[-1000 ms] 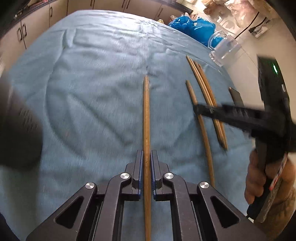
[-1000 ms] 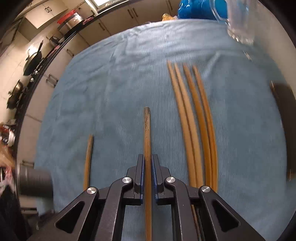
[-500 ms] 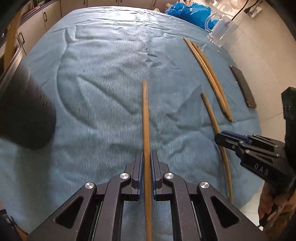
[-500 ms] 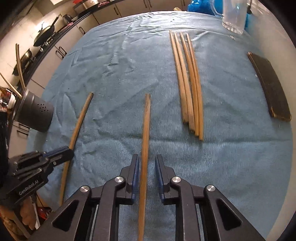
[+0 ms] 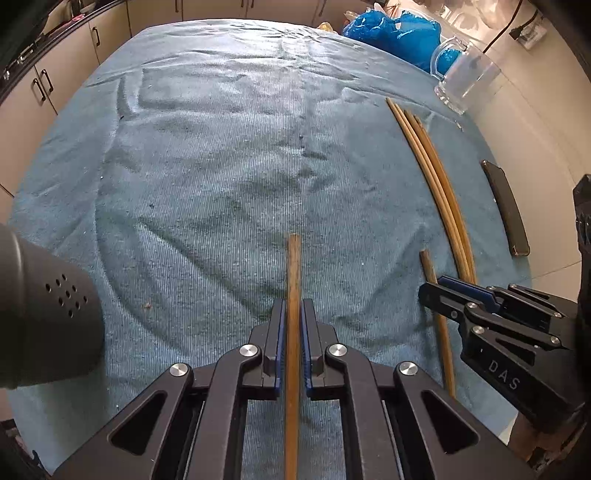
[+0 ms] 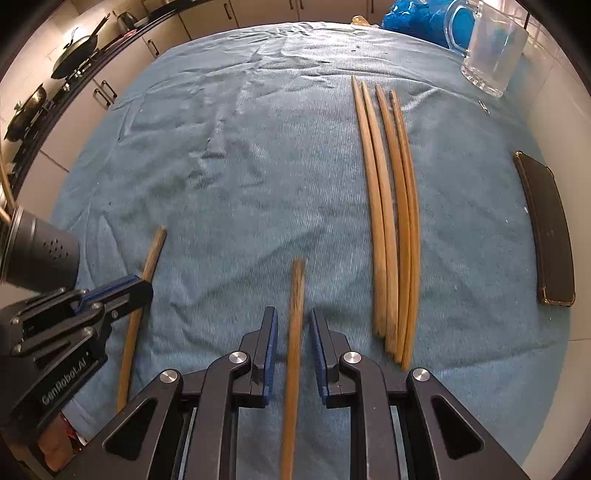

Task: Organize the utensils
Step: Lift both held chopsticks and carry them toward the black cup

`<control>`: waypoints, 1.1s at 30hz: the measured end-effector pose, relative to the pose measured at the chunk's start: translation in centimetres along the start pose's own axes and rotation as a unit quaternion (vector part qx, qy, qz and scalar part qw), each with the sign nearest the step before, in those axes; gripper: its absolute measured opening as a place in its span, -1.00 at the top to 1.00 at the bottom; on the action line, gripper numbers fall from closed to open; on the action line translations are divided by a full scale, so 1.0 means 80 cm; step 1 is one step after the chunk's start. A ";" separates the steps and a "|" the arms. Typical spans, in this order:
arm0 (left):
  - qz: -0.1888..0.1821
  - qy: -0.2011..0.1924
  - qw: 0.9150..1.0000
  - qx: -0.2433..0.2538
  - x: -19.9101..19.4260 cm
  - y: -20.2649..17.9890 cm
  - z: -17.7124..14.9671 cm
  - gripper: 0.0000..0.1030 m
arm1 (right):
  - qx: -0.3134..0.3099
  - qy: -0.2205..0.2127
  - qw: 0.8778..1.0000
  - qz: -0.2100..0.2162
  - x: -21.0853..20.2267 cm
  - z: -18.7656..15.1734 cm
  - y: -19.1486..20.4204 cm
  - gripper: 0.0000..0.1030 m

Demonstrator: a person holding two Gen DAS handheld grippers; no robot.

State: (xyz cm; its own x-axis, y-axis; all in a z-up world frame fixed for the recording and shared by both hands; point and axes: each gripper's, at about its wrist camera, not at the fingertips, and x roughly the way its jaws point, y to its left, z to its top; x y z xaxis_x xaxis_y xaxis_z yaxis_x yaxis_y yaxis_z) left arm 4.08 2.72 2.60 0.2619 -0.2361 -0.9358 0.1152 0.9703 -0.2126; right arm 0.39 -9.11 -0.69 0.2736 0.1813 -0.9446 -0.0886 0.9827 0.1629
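Observation:
My left gripper is shut on a wooden chopstick that points away over the blue cloth. In the right wrist view this gripper shows at the left with its chopstick. My right gripper stands open, a gap on each side of a second chopstick lying between its jaws on the cloth. The left wrist view has it at the right, over that chopstick. Several more chopsticks lie side by side to the right.
A black perforated holder stands at the cloth's left edge, close to the left gripper. A dark phone lies near the right edge. A glass mug and a blue bag sit at the far right corner. Cabinets line the far left.
The right gripper's jaws have parted and let go of their chopstick. Both grippers have drawn back toward the near edge, so more of the cloth shows. The left still grips its chopstick.

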 end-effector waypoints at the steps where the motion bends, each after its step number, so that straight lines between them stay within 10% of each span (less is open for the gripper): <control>1: -0.001 -0.002 1.000 0.001 0.000 0.000 0.000 0.86 | 0.001 -0.001 1.000 0.000 -0.001 -0.001 0.001 0.62; 15: -0.027 -0.088 0.996 -0.010 -0.050 0.009 -0.034 0.87 | 0.008 -0.111 0.993 0.028 -0.052 -0.038 -0.004 0.85; 33: -0.069 -0.267 0.961 0.011 -0.213 -0.002 -0.132 0.87 | -0.023 -0.302 0.951 0.067 -0.185 -0.120 0.041 0.85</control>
State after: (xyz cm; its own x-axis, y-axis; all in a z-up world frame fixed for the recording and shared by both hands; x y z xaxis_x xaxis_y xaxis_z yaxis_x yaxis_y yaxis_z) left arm -10.54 7.18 15.57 0.6960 -0.3614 -0.6205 0.2030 0.9279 -0.3127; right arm -13.14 -8.99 11.11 0.7552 0.3081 -0.5786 -0.1995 0.9488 0.2448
